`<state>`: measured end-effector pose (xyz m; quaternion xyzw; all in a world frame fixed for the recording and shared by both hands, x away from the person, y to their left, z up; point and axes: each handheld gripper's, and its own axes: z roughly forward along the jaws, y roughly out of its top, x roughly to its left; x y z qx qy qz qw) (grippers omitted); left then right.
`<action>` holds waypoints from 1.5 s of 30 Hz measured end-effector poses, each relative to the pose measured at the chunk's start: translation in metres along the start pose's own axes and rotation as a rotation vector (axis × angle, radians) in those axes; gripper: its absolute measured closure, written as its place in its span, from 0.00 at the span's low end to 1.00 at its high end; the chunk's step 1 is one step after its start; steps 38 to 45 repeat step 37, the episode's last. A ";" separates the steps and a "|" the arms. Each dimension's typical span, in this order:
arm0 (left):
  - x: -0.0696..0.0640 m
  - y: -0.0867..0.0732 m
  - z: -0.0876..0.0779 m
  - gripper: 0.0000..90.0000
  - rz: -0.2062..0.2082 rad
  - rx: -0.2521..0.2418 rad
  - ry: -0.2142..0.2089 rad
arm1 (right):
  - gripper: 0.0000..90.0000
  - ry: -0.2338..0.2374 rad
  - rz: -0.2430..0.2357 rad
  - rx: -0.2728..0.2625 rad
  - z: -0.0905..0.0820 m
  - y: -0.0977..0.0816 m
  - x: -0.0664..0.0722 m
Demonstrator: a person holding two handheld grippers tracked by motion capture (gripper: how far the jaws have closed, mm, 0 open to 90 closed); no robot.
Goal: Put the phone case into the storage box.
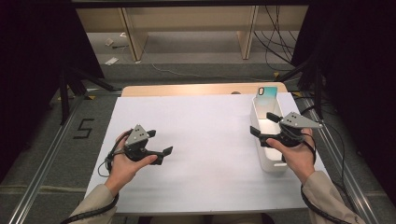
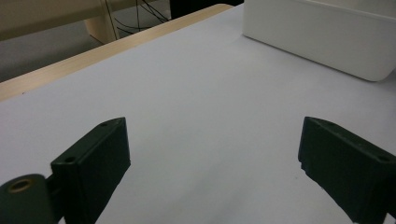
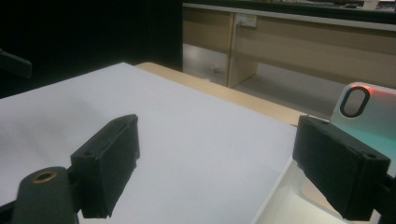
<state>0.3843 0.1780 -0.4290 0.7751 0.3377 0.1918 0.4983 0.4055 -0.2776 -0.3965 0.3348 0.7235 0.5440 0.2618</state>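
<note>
A long white bin [image 1: 271, 161] stands on the right side of the white table sheet [image 1: 205, 140]. A teal and silver phone case [image 1: 266, 97] with an oval camera cutout leans upright at the bin's far end. My right gripper [image 1: 264, 124] hovers over the bin's middle, open with nothing between its jaws. In the right gripper view the gripper [image 3: 215, 154] points toward the phone case [image 3: 369, 112], with the right jaw over the bin's rim [image 3: 280, 196]. My left gripper [image 1: 161, 142] is held over the sheet's left part, also open and empty. In the left gripper view the gripper [image 2: 212, 154] faces the bin [image 2: 327, 37].
The sheet leaves a strip of wooden table edge [image 1: 187, 89] bare at the far side. Beyond it are wooden shelving legs [image 1: 135, 42] and loose cables [image 1: 275, 42] on the floor. A metal rail [image 1: 46, 158] runs along the table's left side.
</note>
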 end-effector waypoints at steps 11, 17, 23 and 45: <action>0.000 0.000 0.000 0.09 0.001 0.000 0.000 | 0.17 0.015 -0.011 0.003 -0.006 -0.001 0.005; 0.000 0.000 0.000 0.09 0.000 0.000 0.000 | 0.17 0.018 -0.014 -0.003 -0.012 -0.001 0.008; 0.000 0.000 0.000 0.09 0.001 -0.001 0.000 | 0.17 0.036 -0.019 0.001 -0.017 -0.002 0.013; 0.001 0.001 0.000 0.09 -0.011 -0.006 -0.005 | 0.17 0.047 -0.026 0.003 -0.021 -0.005 0.017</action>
